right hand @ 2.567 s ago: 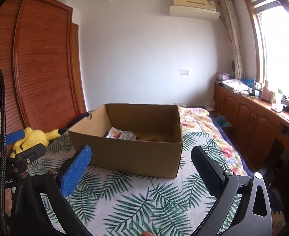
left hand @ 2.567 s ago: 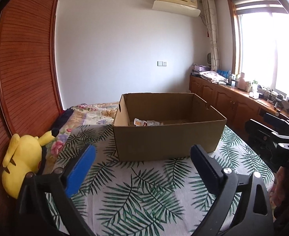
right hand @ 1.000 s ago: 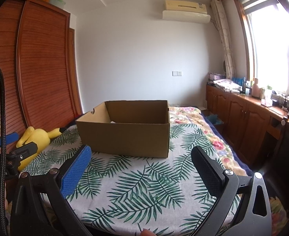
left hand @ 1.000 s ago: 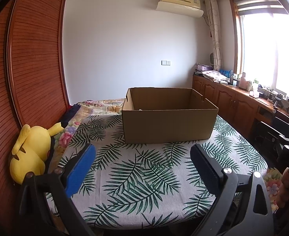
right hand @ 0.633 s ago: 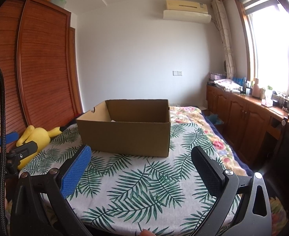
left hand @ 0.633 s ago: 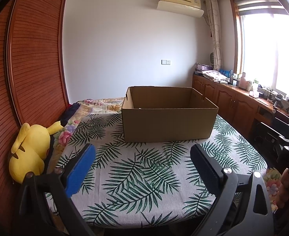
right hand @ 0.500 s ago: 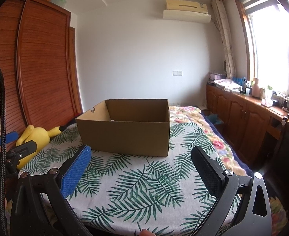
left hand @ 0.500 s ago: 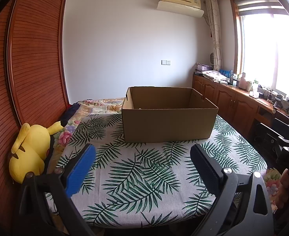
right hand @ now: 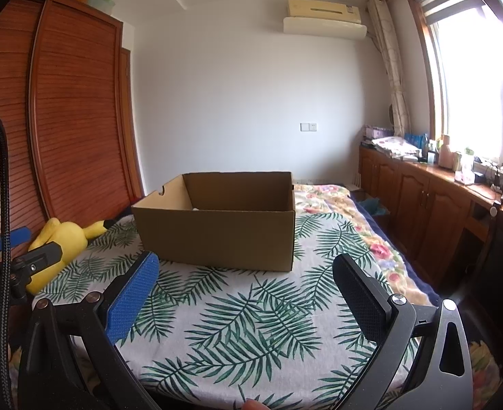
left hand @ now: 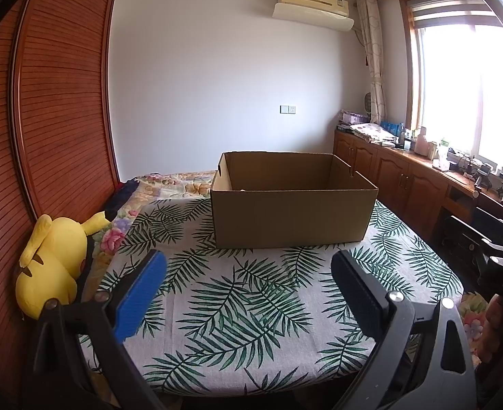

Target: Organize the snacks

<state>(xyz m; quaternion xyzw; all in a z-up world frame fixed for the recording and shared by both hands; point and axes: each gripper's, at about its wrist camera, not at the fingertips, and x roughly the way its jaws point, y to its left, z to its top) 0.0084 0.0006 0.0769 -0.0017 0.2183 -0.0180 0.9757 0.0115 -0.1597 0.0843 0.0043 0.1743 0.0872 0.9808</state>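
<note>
A: Where are we w/ the snacks?

B: Looks like the tail end, or a gap between items. Left hand-held gripper (left hand: 248,283) is spread wide w/ nothing in it, right hand-held gripper (right hand: 244,287) the same. Both hang over the near edge of the leaf-print cloth (left hand: 237,311), well short of the cardboard box (left hand: 292,218).

A: Snacks themselves?

B: Can't rly see any. Box sits mid-cloth, top open, and from this low angle the near wall hides the floor of it. Only a pale sliver shows over the rim at the inner left (right hand: 196,209), can't tell what it is. No packets on the cloth.

A: So next move?

B: My guess: either find another packet somewhere out of frame, or go up & over the box to check inside. Either way it calls for lifting above the rim first, since the walls are tall.

A: Materials?

B: Box is plain brown corrugated card, straight-sided, w/ a notch cut in each side wall. Cloth is matte woven fabric, green fronds on white, prob soft underneath, so light packets wouldn't slide much. Gripper pads are ribbed, blue on the left finger (left hand: 138,294), black on the right. Yellow plush toy (left hand: 53,259) at the far left, off the cloth.
</note>
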